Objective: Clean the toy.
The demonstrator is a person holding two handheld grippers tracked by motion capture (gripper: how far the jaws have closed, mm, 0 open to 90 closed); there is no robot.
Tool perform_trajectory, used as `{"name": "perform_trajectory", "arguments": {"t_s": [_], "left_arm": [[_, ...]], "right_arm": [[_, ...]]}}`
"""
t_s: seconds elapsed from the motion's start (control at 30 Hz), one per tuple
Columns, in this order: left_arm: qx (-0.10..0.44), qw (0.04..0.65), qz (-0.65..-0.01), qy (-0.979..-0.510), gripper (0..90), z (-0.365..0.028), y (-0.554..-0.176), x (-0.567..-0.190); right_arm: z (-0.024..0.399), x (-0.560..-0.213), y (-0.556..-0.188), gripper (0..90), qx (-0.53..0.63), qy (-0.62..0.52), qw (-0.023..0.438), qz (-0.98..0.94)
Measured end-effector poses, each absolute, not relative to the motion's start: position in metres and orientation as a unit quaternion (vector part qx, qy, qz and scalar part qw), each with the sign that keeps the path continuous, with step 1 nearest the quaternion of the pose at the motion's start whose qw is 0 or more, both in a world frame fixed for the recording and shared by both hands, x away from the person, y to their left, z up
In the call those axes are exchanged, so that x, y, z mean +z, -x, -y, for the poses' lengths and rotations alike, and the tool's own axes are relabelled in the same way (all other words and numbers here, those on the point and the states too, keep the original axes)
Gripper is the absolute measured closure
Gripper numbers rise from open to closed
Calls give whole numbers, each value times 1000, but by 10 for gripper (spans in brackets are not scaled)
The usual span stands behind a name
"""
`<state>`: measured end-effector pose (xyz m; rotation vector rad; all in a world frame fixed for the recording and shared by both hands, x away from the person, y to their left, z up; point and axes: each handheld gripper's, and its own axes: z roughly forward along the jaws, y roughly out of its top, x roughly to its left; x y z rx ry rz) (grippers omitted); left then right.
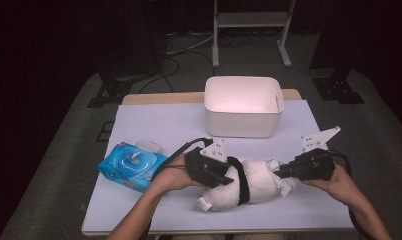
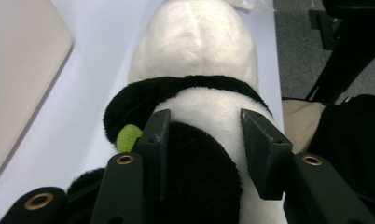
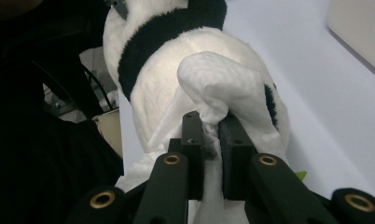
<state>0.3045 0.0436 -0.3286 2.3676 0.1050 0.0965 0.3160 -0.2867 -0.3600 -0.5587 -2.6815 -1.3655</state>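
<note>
**Q:** On the counter, how are the two hands posed?

**A:** Both forearms enter from the near edge and angle inward. The left hand carries the left claw pointing to the right along the counter; the right hand carries the right claw pointing to the left, so the two face each other over the plush panda.

**Q:** What surrounds the work?

**A:** A white tub stands at the far side of the counter, behind the panda and apart from it. A blue pack of wet wipes lies to the left, just beside the left hand, its round lid flipped open. Nothing lies between the claws except the panda itself.

**Q:** Where is the panda relative to each claw?

**A:** It lies on its side near the front edge, between the two claws. In the left gripper view the left claw straddles one end of the panda, pads pressed into the black and white fur. In the right gripper view the right claw is pressed nearly together, pinching a white wipe that is bunched against the panda's white body.
</note>
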Motion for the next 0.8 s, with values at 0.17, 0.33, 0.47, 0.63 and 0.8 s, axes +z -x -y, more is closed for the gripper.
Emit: {"name": "perform_trajectory", "arguments": {"t_s": [0.17, 0.33, 0.47, 0.63, 0.8], "left_arm": [[32, 386, -38, -921, 525, -44, -301, -333], [31, 386, -33, -921, 518, -44, -297, -334], [37, 387, -39, -920, 511, -45, -298, -334], [40, 385, -39, -921, 500, -38, -302, -334], [47, 364, -29, -930, 506, -32, -305, -329]], "right_arm": [[272, -344, -316, 811, -431, 160, 25, 888], [252, -332, -321, 803, -416, 136, 27, 898], [245, -338, -324, 813, -406, 137, 32, 903], [252, -347, -320, 824, -407, 149, 40, 900], [258, -352, -312, 826, -413, 153, 46, 897]]}}
